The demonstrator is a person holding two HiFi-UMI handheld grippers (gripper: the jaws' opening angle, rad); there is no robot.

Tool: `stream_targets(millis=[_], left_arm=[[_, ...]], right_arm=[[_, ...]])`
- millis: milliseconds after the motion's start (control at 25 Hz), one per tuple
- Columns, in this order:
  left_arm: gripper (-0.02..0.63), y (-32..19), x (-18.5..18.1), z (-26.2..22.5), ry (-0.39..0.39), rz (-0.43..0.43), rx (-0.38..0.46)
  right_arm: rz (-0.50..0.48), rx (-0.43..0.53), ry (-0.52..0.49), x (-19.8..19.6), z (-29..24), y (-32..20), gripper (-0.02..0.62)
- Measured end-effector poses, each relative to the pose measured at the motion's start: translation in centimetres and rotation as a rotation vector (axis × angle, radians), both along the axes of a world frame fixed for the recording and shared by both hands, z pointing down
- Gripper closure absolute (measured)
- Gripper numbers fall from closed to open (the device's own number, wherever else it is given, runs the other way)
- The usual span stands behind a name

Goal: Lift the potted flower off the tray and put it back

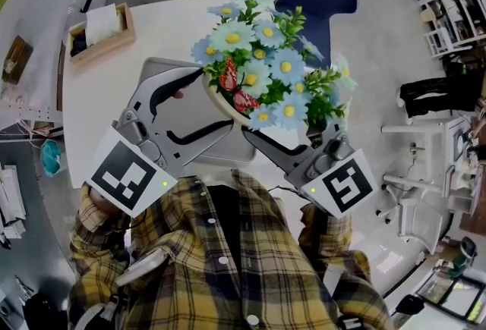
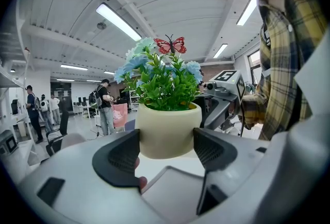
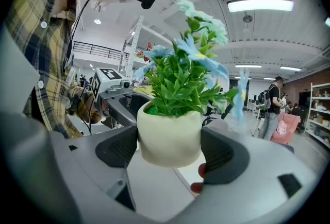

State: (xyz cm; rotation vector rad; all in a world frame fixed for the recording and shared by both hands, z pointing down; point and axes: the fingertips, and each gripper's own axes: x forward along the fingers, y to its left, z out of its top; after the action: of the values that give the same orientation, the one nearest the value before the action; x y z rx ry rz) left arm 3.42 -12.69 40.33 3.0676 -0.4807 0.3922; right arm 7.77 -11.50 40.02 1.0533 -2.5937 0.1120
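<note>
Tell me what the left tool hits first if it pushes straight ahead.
The pot: it sits gripped between the jaws of the left tool. Past it, the right tool faces back from the other side, though depth there is unclear.

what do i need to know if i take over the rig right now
Left gripper: jaws closed on the potted flower, one pad on each side.
Right gripper: clamped on it the same way from the opposite side.
The potted flower hangs in the air above the white table.
Done: the lift.
Left: lower it onto the grey tray, which seems to lie below, partly hidden by the left gripper, then open both.
</note>
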Motion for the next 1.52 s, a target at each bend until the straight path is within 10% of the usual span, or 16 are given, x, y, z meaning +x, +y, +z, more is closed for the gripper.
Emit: stream_targets(millis=[1520], left_arm=[[0.287, 0.18, -0.13, -0.1, 0.01, -0.027, -0.027]], right_arm=[[-0.02, 0.009, -0.015, -0.13, -0.28, 0.04, 0.23]])
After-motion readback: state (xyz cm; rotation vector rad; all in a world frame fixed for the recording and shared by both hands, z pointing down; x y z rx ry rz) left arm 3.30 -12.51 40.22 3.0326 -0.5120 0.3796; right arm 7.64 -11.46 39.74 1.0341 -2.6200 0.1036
